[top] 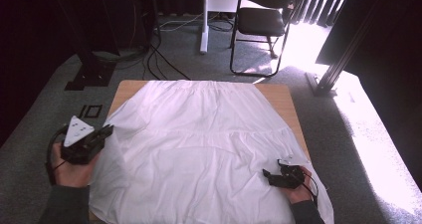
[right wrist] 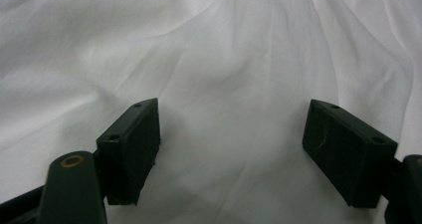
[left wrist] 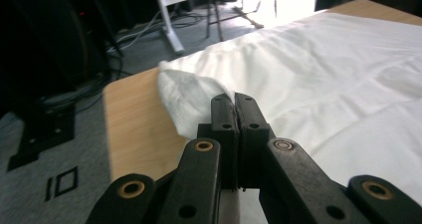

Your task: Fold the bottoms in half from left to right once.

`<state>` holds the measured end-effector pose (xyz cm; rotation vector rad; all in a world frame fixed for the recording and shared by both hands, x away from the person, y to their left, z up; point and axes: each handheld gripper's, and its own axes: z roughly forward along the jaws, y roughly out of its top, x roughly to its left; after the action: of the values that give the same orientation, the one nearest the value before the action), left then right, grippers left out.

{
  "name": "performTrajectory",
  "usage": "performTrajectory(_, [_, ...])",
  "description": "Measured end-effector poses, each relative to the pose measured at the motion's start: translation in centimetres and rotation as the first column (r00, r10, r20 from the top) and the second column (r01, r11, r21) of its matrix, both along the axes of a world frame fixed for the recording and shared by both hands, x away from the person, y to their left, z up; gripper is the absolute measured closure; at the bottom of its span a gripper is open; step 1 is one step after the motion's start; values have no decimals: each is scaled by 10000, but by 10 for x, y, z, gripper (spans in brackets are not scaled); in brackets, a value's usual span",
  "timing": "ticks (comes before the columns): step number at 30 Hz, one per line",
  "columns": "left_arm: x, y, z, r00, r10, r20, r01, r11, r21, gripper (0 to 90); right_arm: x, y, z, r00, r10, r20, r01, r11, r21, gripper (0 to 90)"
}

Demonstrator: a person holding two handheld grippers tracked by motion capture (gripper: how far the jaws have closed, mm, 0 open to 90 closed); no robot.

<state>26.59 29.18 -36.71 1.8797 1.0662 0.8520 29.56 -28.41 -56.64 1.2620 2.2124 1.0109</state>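
A large white cloth (top: pixel 199 134) is spread over the wooden table (top: pixel 281 97). My left gripper (top: pixel 107 131) is at the cloth's left edge, held in a hand, with the grey three-cornered plate on top. In the left gripper view its jaws are pressed together at the left gripper's tip (left wrist: pixel 233 102), pinching a raised fold of the cloth (left wrist: pixel 189 94) above the table (left wrist: pixel 129 129). My right gripper (top: pixel 273 168) rests low over the cloth's near right part. Its jaws stand wide apart in the right gripper view (right wrist: pixel 231 134), with only flat cloth (right wrist: pixel 224 45) beneath them.
A black chair (top: pixel 263 20) and a white stand (top: pixel 204 20) are on the carpet beyond the table. Cables (top: pixel 159 59) run across the floor at the back left. A dark metal post (top: pixel 343 59) stands at the right, beside a bright sunlit patch.
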Motion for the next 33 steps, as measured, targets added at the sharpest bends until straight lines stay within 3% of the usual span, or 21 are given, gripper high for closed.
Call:
performTrajectory(4, [6, -25, -2, 9975, -702, -95, 701, 9975, -116, 898, 0, 0, 0, 10000, -2, 0, 2, 10000, 1, 223])
performTrajectory(8, [14, -58, -5, 9862, -1635, -243, 1628, 9863, -259, 898, 0, 0, 0, 10000, -2, 3, 2, 10000, -2, 223])
performTrajectory(10, [15, -63, -6, 9842, -1755, -242, 1749, 9842, -261, 898, 0, 0, 0, 10000, -3, 0, 3, 10000, 0, 223])
performTrajectory(13, [20, -95, -7, 9684, -2478, -299, 2471, 9687, -248, 898, 0, 0, 0, 10000, -19, -4, 19, 10000, 0, 223])
performTrajectory(14, [20, -95, -7, 9684, -2478, -299, 2471, 9687, -248, 898, 0, 0, 0, 10000, -19, -4, 19, 10000, 0, 223])
performTrajectory(15, [23, -113, -7, 9575, -2869, -287, 2868, 9580, -102, 898, 0, 0, 0, 10000, -20, -2, 20, 10000, 1, 223])
performTrajectory(16, [23, -113, -7, 9575, -2869, -287, 2868, 9580, -102, 897, 0, 0, 0, 10000, -20, -2, 20, 10000, 1, 223])
performTrajectory(17, [26, -130, -8, 9449, -3253, -362, 3251, 9456, -104, 898, 0, 0, 0, 10000, -19, -4, 19, 10000, -2, 223])
performTrajectory(18, [26, -130, -8, 9449, -3253, -362, 3251, 9456, -104, 897, 0, 0, 0, 10000, -19, -4, 19, 10000, -2, 223])
performTrajectory(19, [28, -150, -11, 9330, -3577, -393, 3584, 9335, 121, 897, 0, 0, 0, 10000, -32, -2, 32, 10000, 9, 223])
performTrajectory(20, [28, -150, -11, 9330, -3577, -393, 3584, 9335, 121, 897, 0, 0, 0, 10000, -32, -2, 32, 10000, 9, 223])
performTrajectory(21, [31, -169, -16, 9184, -3929, -467, 3936, 9192, 68, 898, 0, 0, 0, 10000, -25, -3, 25, 10000, 4, 223])
performTrajectory(22, [31, -169, -16, 9184, -3929, -467, 3936, 9192, 68, 898, 0, 0, 0, 10000, -25, -3, 25, 10000, 4, 223])
performTrajectory(23, [34, -186, -22, 9015, -4285, -607, 4291, 9032, -25, 898, 0, 0, 0, 10000, -28, -7, 28, 10000, 6, 223])
performTrajectory(24, [34, -186, -22, 9015, -4285, -607, 4291, 9032, -25, 898, 0, 0, 0, 10000, -28, -7, 28, 10000, 6, 223])
performTrajectory(25, [36, -202, -28, 8860, -4579, -735, 4578, 8889, -180, 898, 0, 0, 0, 10000, -29, -7, 29, 10000, 6, 223])
performTrajectory(26, [36, -202, -28, 8860, -4579, -735, 4578, 8889, -180, 898, 0, 0, 0, 10000, -31, -9, 31, 10000, 7, 223])
performTrajectory(27, [38, -216, -34, 8702, -4848, -877, 4833, 8746, -389, 897, 0, 0, 0, 10000, -31, -9, 31, 10000, 9, 223])
performTrajectory(28, [38, -216, -34, 8702, -4848, -877, 4833, 8746, -389, 898, 0, 0, 0, 10000, -31, -9, 31, 10000, 9, 223])
performTrajectory(30, [40, -228, -40, 8606, -4990, -1018, 4954, 8666, -592, 897, 0, 0, 0, 10000, -31, -8, 31, 10000, 7, 223])
performTrajectory(33, [46, -250, -55, 8323, -5356, -1430, 5254, 8444, -1049, 898, 0, 0, 0, 10000, -29, -5, 29, 10000, 5, 223])
